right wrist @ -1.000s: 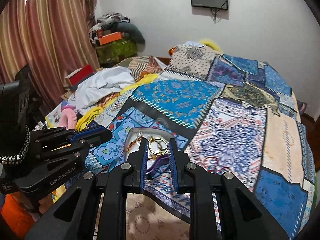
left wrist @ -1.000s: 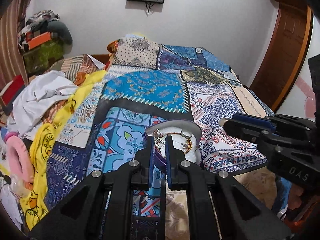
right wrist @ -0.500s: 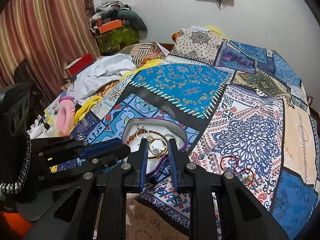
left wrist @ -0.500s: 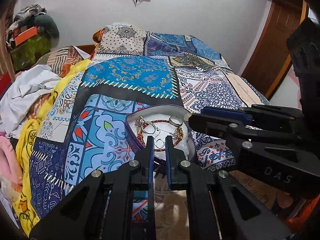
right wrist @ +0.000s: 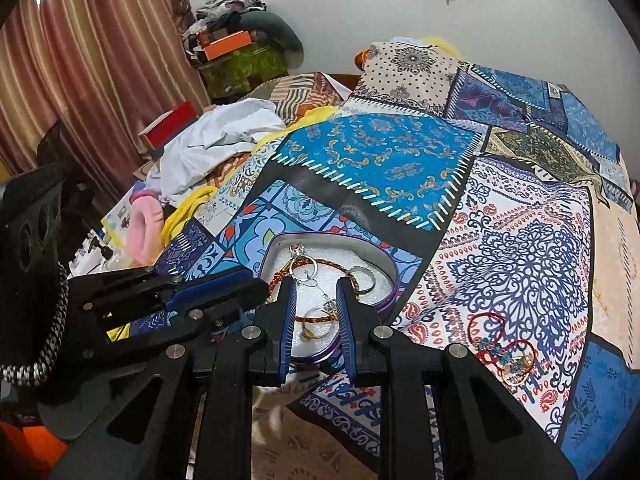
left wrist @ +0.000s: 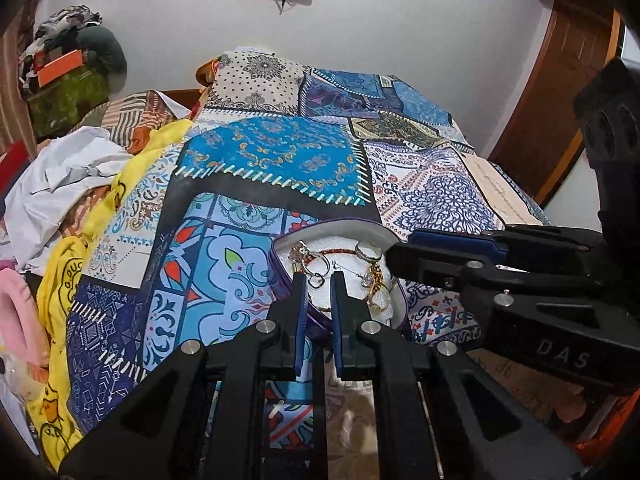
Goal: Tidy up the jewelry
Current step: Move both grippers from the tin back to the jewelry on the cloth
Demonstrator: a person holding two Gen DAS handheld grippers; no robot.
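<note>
A purple heart-shaped tin with a white lining lies on the patchwork bedspread and holds rings, a red-gold bangle and earrings. My left gripper hovers over the tin's near edge, fingers slightly apart, nothing held. My right gripper hovers over the tin with a wider gap, empty; it shows from the side in the left wrist view. Two red beaded bangles with a gold ring lie on the bedspread to the tin's right.
A heap of white, yellow and pink clothes lies along the bed's left side. Pillows lie at the head of the bed. A wooden door stands at the right, striped curtains at the left.
Both grippers have moved forward and down toward the tin, which now fills more of both views. The right gripper's fingers have spread wider apart.
</note>
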